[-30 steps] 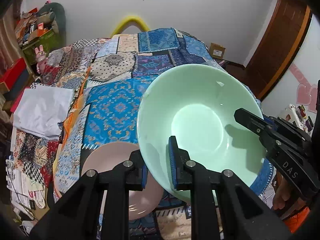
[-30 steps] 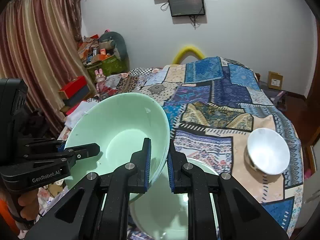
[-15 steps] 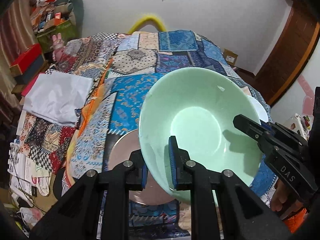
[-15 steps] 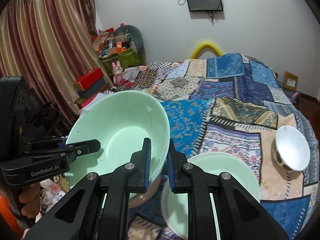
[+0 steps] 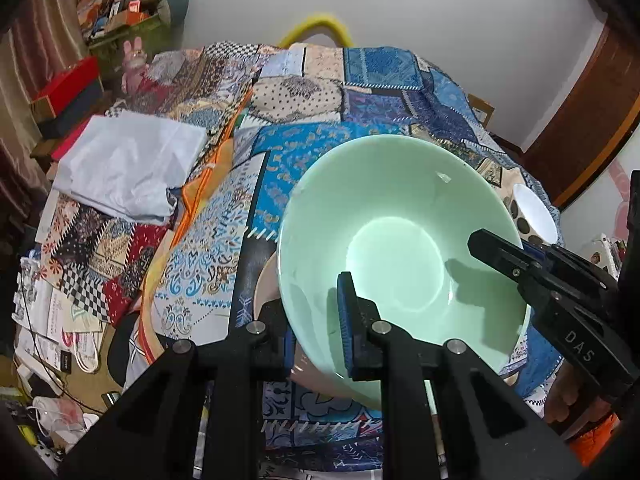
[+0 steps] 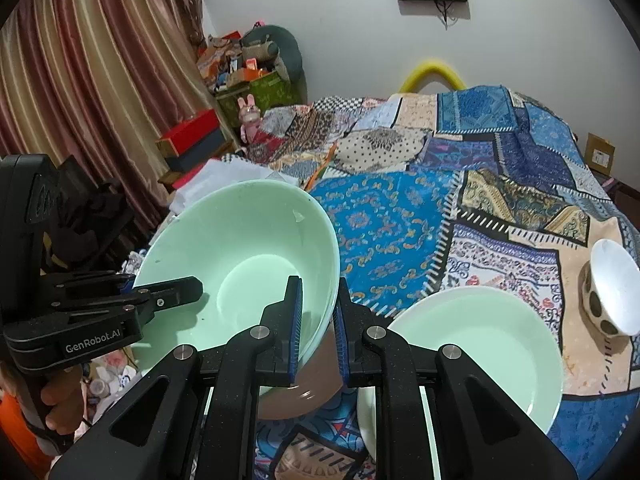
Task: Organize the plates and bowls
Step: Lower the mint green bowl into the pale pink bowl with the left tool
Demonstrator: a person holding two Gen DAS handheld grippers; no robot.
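Both grippers clamp one large mint-green bowl [image 5: 400, 248] by its rim: left gripper [image 5: 316, 320] on the near edge, right gripper [image 6: 318, 316] on the opposite side, holding it tilted above a pink plate [image 6: 304, 392]. Beside that plate on the patchwork bedspread [image 6: 400, 216] lies a pale green plate [image 6: 480, 348], then a small white spotted bowl [image 6: 612, 292].

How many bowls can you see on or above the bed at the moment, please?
2. The large green bowl is held tilted above the pink plate by both grippers' fingers on its rim. The small white bowl sits on the bedspread at the right edge. Others may be hidden.
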